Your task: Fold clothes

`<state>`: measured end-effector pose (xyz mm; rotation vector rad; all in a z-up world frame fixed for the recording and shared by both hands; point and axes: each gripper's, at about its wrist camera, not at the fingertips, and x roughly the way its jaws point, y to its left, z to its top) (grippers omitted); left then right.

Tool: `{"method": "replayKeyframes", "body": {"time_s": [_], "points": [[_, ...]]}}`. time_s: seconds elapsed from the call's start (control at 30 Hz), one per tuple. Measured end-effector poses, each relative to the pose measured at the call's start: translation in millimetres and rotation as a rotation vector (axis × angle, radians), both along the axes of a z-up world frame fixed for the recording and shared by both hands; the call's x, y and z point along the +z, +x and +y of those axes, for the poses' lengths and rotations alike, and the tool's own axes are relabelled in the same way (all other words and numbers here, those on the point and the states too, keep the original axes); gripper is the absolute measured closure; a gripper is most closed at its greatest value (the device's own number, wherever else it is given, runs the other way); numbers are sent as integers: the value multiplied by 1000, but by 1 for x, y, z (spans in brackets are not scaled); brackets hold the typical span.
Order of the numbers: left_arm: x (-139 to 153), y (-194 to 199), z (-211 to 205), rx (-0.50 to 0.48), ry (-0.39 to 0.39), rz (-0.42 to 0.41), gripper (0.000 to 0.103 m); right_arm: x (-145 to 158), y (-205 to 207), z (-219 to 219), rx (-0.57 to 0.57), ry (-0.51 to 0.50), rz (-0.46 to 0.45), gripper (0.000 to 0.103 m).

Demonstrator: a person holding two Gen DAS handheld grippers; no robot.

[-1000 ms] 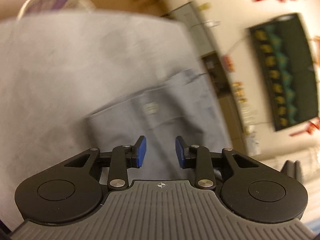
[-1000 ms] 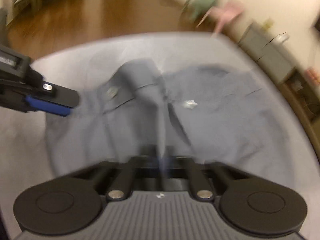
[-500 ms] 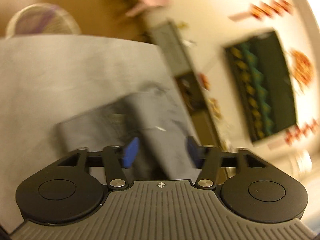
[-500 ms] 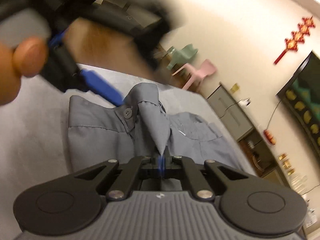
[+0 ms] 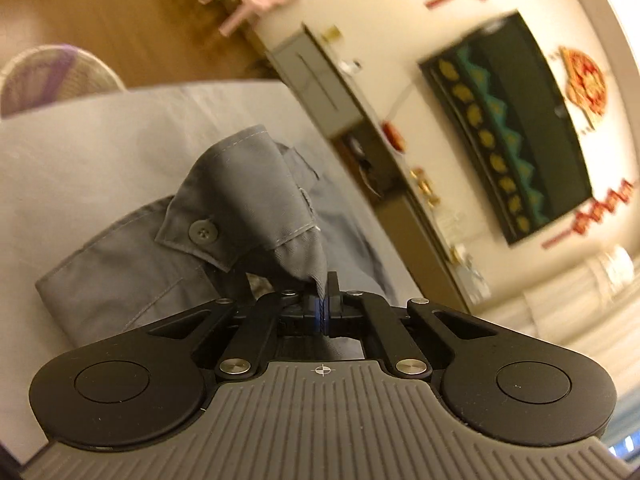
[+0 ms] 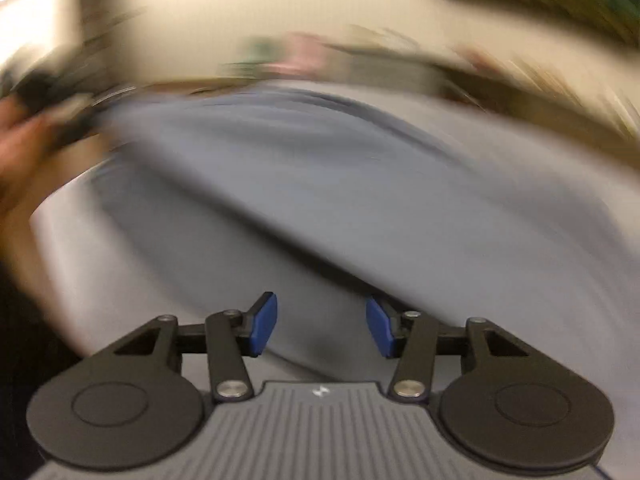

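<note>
Ahead, I see a pale sheet (image 5: 100,152) spread wide, with the grey shirt (image 5: 120,276) lying on it. My left gripper (image 5: 322,300) has just clamped its jaws on the shirt's raised collar point. My right gripper (image 6: 322,326) has just opened, holding nothing, above blurred grey cloth.

— Where is free room?
— On the pale sheet (image 5: 100,152) left of the grey shirt (image 5: 132,264), which lies flat.
— And obstacles?
— The raised cuff (image 5: 244,200) stands before the left gripper (image 5: 323,300); a cabinet (image 5: 320,80) beyond the right edge.
</note>
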<state>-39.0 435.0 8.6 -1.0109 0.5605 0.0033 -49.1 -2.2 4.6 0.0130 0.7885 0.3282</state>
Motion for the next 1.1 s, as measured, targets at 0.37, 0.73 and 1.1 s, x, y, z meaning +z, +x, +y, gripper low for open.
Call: {"method": "replayKeyframes", "body": {"time_s": [0.37,0.73,1.1], "points": [[5,-4,20,-123,119,33,103,-22,-14,-234,-648,619,125,46],[-34,25,-2,-214,296,318,103,-56,-13,-337,-1061,848,55,39],[-24,19,-10,-204,464,309,103,77,47,-336,-766,435,-484,102]]}}
